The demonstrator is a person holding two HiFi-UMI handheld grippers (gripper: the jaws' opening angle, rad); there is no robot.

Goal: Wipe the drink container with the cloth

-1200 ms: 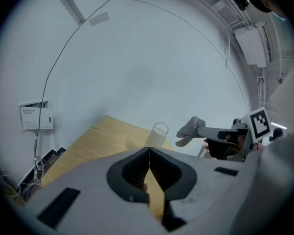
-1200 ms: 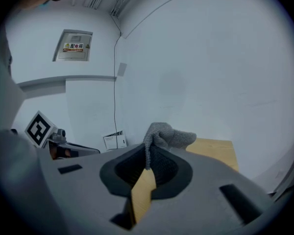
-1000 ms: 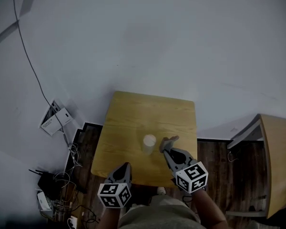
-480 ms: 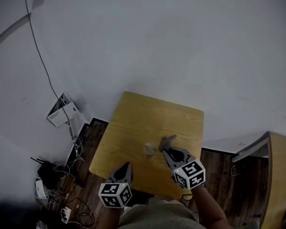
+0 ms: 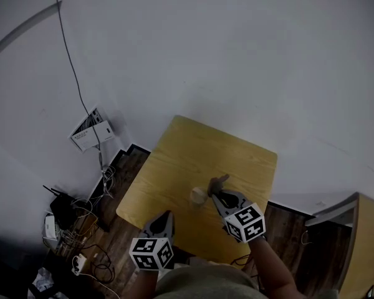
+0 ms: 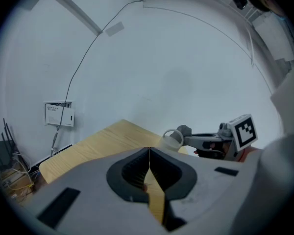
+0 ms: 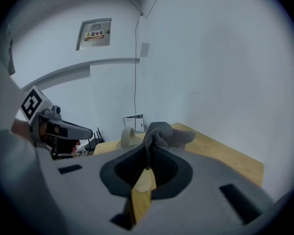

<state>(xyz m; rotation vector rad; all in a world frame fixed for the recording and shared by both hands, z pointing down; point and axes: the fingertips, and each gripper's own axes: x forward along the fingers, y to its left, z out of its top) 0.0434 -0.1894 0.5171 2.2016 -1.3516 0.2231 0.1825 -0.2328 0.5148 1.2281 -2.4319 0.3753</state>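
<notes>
Pinching the grey cloth [image 7: 165,133] between closed jaws, the right gripper [image 5: 217,193] has the white cup [image 5: 198,196] just left of its tips. The left gripper [image 6: 149,153], jaws together and empty, is well back; unsteadied, the cup may tip when wiped.

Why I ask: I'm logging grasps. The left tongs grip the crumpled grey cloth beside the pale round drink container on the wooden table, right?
Wrong tongs. The right tongs grip the crumpled grey cloth beside the pale round drink container on the wooden table; the right gripper view shows it. The left tongs are shut on nothing.
</notes>
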